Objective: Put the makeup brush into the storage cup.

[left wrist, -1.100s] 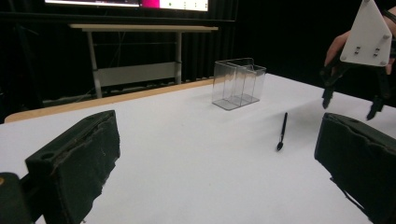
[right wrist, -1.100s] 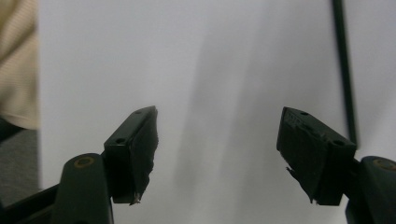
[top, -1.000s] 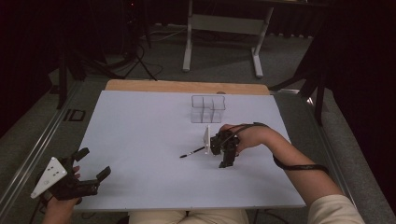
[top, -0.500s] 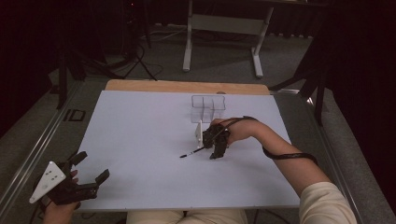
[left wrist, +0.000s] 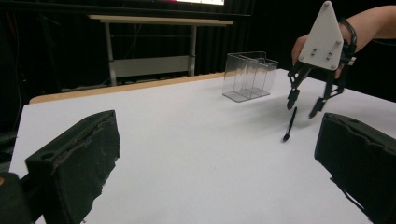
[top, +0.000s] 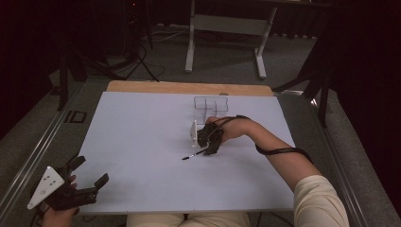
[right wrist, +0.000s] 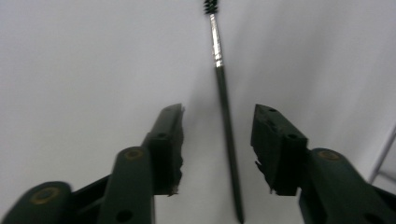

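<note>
right gripper [right wrist: 217, 140] jaws just been closing, half open, straddling thin mascara wand [right wrist: 224, 116] but pads not touching yet, wand flat on white table [top: 142, 142], brush end toward 12 o'clock, clear organizer [top: 211, 106] nearby

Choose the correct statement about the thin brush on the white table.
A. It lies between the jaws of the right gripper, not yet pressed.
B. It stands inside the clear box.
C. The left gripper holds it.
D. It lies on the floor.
A: in the right gripper view the brush lies on the table between the jaws of the right gripper, with a gap on each side.
</note>
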The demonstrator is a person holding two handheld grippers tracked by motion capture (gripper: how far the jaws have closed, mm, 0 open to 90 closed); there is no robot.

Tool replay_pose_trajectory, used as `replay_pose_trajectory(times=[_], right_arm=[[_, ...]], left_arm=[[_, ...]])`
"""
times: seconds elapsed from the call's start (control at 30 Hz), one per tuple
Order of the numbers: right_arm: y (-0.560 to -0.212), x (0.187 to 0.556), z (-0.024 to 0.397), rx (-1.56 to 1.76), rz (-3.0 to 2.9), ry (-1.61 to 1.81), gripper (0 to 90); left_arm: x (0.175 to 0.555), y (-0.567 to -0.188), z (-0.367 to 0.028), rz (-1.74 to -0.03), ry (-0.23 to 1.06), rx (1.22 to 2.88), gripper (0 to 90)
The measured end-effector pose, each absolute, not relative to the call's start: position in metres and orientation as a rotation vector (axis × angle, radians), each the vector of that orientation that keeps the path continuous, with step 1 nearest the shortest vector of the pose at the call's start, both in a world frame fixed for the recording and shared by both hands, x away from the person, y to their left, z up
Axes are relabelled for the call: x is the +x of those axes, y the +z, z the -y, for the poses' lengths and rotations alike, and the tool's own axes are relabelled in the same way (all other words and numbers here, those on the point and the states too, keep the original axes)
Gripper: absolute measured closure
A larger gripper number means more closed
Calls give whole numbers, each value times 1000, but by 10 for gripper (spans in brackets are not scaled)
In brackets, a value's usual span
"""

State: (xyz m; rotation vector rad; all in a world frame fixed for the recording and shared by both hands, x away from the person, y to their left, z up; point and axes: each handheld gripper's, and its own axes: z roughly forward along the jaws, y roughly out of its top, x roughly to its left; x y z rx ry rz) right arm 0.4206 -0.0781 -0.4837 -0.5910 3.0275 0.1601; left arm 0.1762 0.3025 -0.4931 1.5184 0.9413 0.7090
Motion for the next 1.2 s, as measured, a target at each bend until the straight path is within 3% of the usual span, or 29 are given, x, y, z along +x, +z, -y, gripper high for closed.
replay_pose_trajectory(times=[0.23,0.67,1.03,1.2], right_arm=[[-494,425,69,-628,-3028,131,645],[-506,425,57,-695,-3054,73,719],[-507,417,51,-735,-3034,-26,857],[-504,419,46,-599,-3063,-46,862]], left_arm=[[176,-494,-303,-946,709,1521,11],[177,-494,-303,-941,707,1525,11],[178,-493,-301,-934,705,1527,11],[179,-493,-300,-927,708,1528,11]])
